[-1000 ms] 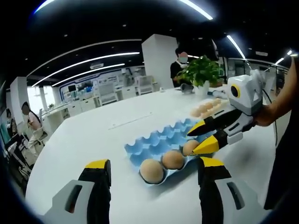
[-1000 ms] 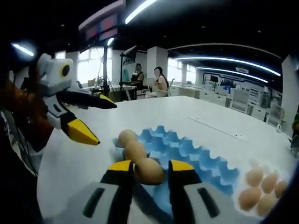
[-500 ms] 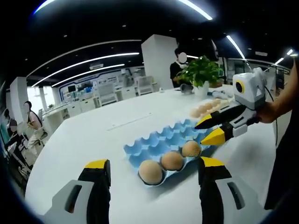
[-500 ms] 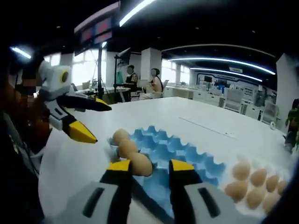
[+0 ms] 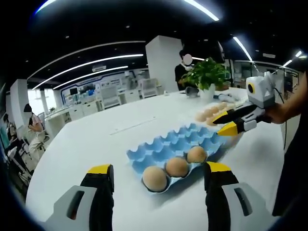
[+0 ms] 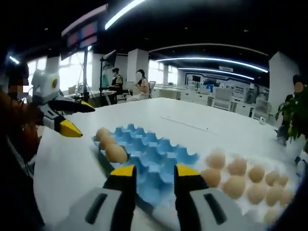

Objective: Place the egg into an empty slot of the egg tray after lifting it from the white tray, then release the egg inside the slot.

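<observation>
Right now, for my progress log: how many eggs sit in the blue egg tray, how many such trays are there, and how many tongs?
Eggs in the tray: 3
Blue egg tray: 1
Tongs: 2, the left tongs and the right tongs
Total: 6

The left gripper [image 5: 159, 180] rises from the bottom of its own view with jaws spread wide and nothing between them, while the right gripper [image 5: 225, 123], held by a hand [image 5: 275, 114] at the right edge, has jaws parted and empty.
</observation>
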Demonstrator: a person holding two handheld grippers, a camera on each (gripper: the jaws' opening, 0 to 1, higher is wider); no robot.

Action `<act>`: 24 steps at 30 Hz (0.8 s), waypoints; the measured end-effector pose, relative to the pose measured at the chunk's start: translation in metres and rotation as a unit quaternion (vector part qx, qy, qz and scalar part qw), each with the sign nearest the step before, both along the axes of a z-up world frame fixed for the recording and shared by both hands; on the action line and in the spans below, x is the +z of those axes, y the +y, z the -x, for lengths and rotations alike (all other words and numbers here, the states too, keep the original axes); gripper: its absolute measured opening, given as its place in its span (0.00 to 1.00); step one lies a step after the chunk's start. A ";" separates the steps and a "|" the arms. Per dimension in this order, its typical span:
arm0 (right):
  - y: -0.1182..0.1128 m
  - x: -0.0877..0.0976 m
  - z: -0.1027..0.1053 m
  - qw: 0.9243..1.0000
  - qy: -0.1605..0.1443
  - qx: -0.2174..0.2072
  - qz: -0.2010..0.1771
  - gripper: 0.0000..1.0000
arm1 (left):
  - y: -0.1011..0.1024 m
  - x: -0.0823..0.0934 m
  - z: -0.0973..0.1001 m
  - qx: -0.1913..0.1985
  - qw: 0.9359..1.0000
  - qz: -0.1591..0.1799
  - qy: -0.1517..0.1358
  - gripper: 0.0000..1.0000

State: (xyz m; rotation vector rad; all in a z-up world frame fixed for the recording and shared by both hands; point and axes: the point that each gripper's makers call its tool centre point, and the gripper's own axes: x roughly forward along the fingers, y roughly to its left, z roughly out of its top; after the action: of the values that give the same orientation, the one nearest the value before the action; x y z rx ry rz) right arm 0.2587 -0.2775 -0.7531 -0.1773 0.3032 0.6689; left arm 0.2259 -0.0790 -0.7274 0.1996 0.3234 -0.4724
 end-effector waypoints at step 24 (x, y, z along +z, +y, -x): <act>-0.211 -0.020 -0.007 0.956 0.024 -0.294 0.006 0.30 | -0.003 0.005 -0.003 0.001 1.000 0.004 0.000 0.77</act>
State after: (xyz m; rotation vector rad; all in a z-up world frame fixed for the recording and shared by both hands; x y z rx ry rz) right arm 0.2659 -0.4881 -0.7735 -0.0754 0.3841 0.0806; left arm 0.2287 -0.0823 -0.7225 0.1910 0.3210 -0.4722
